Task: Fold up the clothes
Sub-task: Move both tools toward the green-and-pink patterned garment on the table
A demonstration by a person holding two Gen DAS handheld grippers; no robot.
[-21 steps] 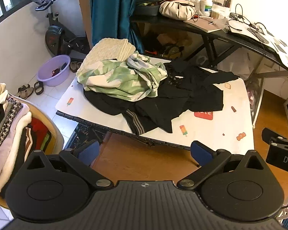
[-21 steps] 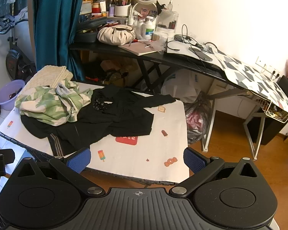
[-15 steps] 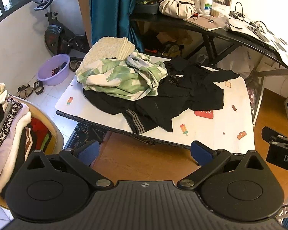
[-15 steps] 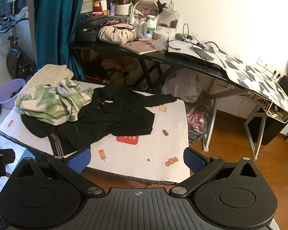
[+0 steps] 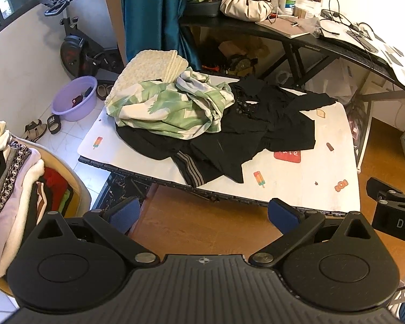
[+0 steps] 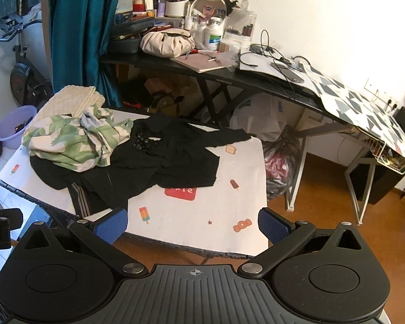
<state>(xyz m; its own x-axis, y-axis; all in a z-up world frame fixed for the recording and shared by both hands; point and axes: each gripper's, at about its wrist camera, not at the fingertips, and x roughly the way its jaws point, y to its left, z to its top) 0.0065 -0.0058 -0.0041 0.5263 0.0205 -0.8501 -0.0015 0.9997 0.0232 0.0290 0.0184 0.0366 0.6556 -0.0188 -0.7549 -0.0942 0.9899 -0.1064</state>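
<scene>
A heap of clothes lies on a low white table [image 5: 297, 186] [image 6: 202, 224]. A green and white patterned garment [image 5: 172, 108] [image 6: 73, 140] sits on top at the left. Black garments [image 5: 256, 132] [image 6: 175, 162] spread beneath and to its right, one with a striped hem [image 5: 191, 172] [image 6: 79, 202] near the front edge. A folded cream knit [image 5: 151, 67] [image 6: 70, 102] lies at the far left corner. My left gripper [image 5: 202, 214] is open and empty, short of the table's front edge. My right gripper [image 6: 193, 224] is open and empty, over the front edge.
A black desk [image 5: 297, 40] [image 6: 229, 78] crowded with cosmetics and a cream bag [image 6: 167, 43] stands behind the table. A basket of clothes [image 5: 10, 183] is at my left. A purple basin [image 5: 75, 97], a teal curtain [image 5: 154, 13] and an exercise bike [image 5: 75, 51] stand beyond.
Both grippers have moved slightly forward toward the table, so the clothes sit a little lower and nearer in view. Both stay open and empty.
</scene>
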